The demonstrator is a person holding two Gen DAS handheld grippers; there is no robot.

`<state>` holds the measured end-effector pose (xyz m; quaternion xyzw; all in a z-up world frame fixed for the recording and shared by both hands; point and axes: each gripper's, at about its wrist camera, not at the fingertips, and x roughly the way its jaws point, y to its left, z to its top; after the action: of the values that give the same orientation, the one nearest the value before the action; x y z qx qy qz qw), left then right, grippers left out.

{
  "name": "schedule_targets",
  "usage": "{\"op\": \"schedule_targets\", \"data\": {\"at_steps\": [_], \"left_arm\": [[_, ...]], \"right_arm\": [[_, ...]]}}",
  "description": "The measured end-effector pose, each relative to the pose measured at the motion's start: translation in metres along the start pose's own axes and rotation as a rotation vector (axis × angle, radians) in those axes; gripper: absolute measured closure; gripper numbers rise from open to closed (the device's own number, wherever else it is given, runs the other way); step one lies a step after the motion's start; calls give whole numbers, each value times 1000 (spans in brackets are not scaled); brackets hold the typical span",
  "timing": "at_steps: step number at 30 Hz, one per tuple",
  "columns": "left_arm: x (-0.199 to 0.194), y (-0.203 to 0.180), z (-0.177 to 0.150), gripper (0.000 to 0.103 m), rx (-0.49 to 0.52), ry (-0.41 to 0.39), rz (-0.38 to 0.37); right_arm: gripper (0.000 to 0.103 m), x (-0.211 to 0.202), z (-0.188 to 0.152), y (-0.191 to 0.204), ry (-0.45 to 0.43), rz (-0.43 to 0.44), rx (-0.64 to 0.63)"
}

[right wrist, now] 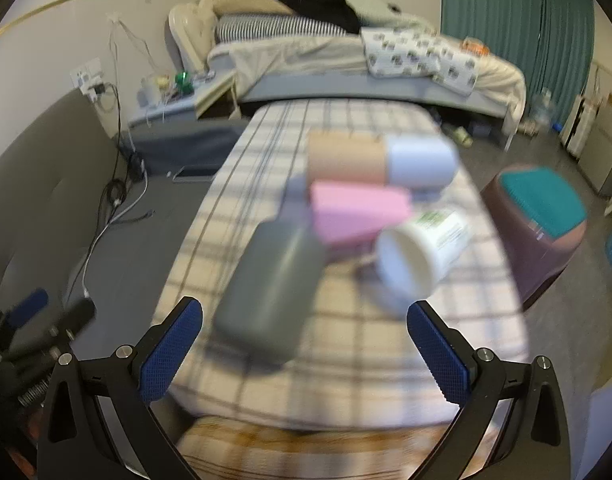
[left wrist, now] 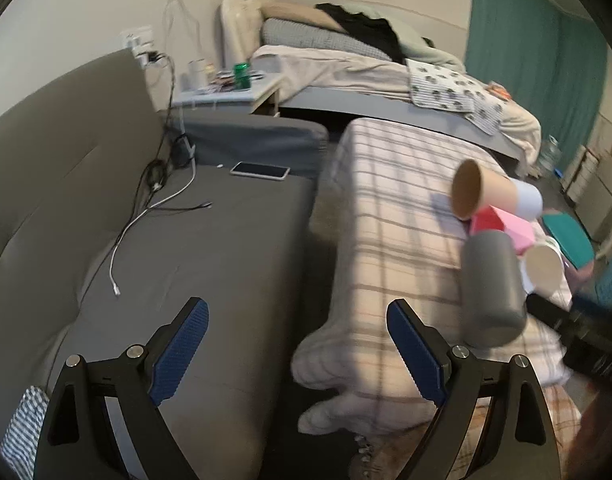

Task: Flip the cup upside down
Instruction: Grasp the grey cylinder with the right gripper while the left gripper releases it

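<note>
Both tongs were spread and empty. The right gripper (right wrist: 304,342) hovered before cups lying on their sides on a checked cloth (right wrist: 345,360), the grey cup (right wrist: 270,284) nearest. The left gripper (left wrist: 298,350) waited aside. Judged the approach step; next, straddling and pinching that cup

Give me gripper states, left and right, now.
Left gripper: open, holding nothing, over the gap beside the checked cloth.
Right gripper: open, holding nothing; the grey cup lies ahead of it.
</note>
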<state>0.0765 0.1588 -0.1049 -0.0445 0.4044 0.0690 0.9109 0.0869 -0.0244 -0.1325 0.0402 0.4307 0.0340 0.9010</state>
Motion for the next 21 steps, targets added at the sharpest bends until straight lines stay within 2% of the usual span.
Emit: {"op": "schedule_targets", "data": {"at_steps": [3,8,12,16,19,21], "left_arm": [[4,7,-1,9,-9,5,6],[12,11,-6,9,-16,25,-20],[17,4,-10,9,-7,42,-44],[20,-4,-11,9,5,52,-51],[19,-8,-11,9,18,51,-52],[19,-10,-11,9,23,50,-51]], "right_arm": [[2,21,-10,11,51,-4,33],[10,48,-16,11,106,-7,102],[11,58,-19,13,114,19,103],[16,66,-18,15,127,54,99],[31,70,-17,15,136,83,97],[31,70,-15,15,147,94,87]]}}
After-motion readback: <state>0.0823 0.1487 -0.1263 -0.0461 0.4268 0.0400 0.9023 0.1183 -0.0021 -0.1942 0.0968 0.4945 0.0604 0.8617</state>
